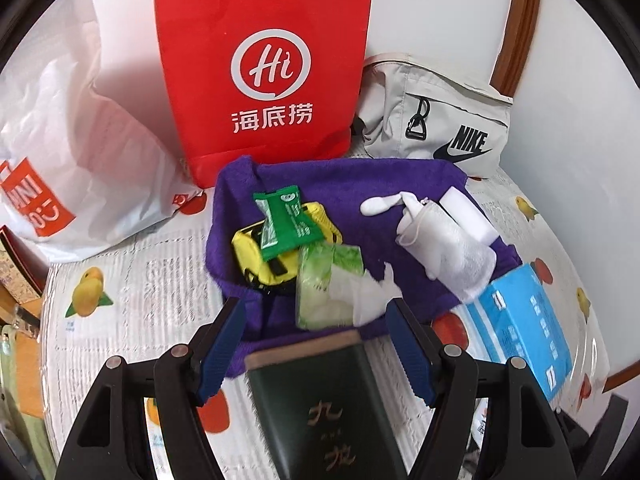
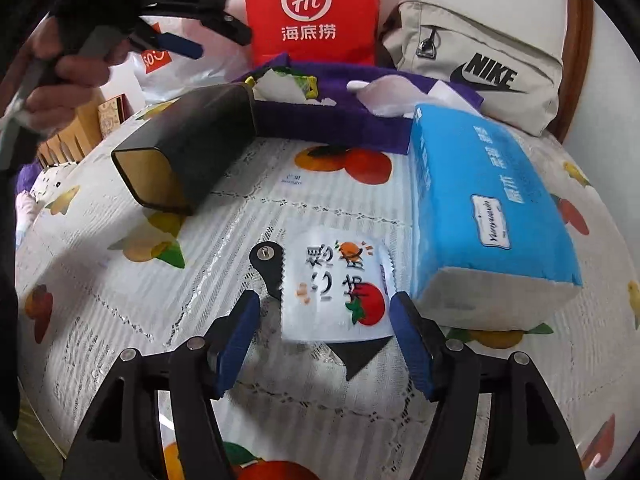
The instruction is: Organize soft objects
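Note:
A purple towel lies spread on the table. It carries a yellow pouch, a green packet, a pale green tissue pack, a white sock-wrapped bundle and a white block. My left gripper is open just short of the tissue pack, above a dark green box. My right gripper is open. A white snack packet with a tomato print lies flat between its fingers, not pinched. From the right wrist view the left gripper appears upper left, held by a hand.
A red paper bag, a white plastic shopping bag and a beige Nike bag stand behind the towel. A blue tissue pack lies right of the snack packet. The dark box lies on its side. Fruit-print tablecloth covers the table.

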Tool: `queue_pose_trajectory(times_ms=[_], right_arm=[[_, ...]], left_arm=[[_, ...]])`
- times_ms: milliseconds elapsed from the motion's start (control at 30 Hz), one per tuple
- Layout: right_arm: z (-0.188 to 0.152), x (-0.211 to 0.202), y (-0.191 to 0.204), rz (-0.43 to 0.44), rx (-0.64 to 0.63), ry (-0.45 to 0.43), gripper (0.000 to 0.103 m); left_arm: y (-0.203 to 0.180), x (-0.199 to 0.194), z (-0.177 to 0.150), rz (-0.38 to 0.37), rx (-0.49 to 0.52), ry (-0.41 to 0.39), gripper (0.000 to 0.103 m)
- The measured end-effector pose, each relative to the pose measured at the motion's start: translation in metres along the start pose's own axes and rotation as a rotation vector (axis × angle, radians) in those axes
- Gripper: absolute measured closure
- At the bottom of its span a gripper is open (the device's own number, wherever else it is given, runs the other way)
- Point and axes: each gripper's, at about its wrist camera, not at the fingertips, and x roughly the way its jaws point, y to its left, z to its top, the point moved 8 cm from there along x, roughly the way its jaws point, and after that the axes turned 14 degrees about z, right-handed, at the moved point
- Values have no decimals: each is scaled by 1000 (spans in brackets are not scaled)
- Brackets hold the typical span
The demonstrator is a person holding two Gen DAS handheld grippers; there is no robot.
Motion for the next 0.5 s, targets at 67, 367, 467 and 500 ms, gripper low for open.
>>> queue_pose_trajectory(times_ms=[67,367,467,500], right_arm=[[1,-1,-2,-7,8,-7,52],[2,-15,8,37,-35,-2,86],[0,-20,8,48,-27,-2,95],[0,-23,7,57,-19,-7,95]], left_arm=[[3,-4,-4,-2,-1,-4,32],[4,-15,-24,-11,6,0,32],[0,-23,-34,-22,15,-3,32],[-3,-27,-38,-30,17,-6,32]])
